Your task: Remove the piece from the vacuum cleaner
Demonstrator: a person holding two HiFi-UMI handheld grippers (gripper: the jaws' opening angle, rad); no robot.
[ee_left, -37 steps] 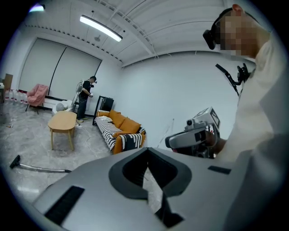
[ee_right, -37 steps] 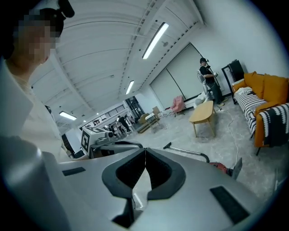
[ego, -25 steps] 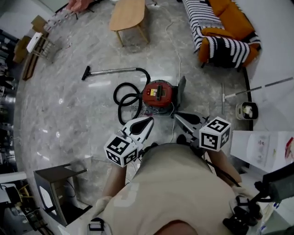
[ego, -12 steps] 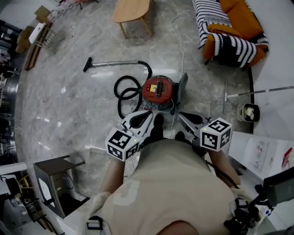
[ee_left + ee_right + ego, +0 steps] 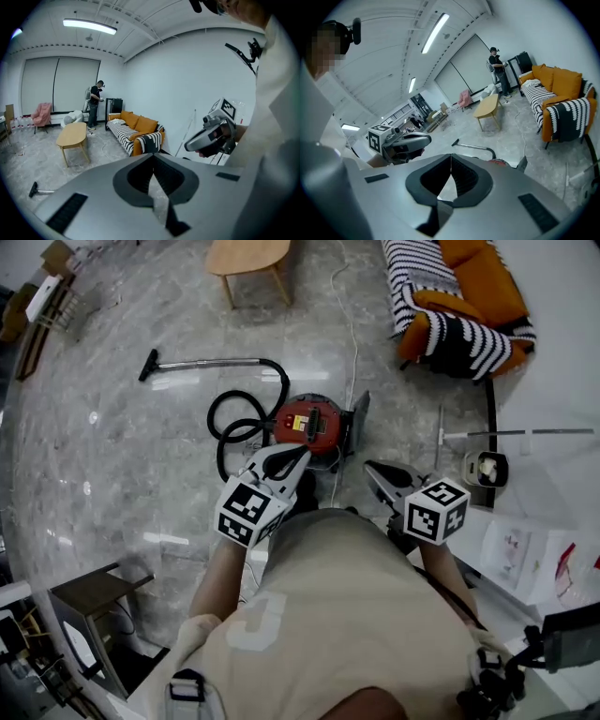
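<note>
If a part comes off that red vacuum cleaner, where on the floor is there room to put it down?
The widest bare marble lies left of the coiled black hose, between the metal wand and the dark stool. A smaller patch lies between the red vacuum cleaner and the striped sofa, crossed by a white cable. Around the long-handled mop and bucket it is crowded.

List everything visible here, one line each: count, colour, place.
red canister vacuum cleaner: one, red, floor centre
ribbed black hose: one, black, coiled left of vacuum cleaner
metal wand with floor nozzle: one, silver and black, on the floor, upper left
oval wooden coffee table: one, light brown, top
orange sofa with striped throw: one, orange, top right
long-handled cleaning tool: one, pale, floor right
small pail: one, beige, beside that tool
standing person: one, dark clothes, far end of room
left gripper: one, grey, shut, empty
right gripper: one, grey, shut, empty
</note>
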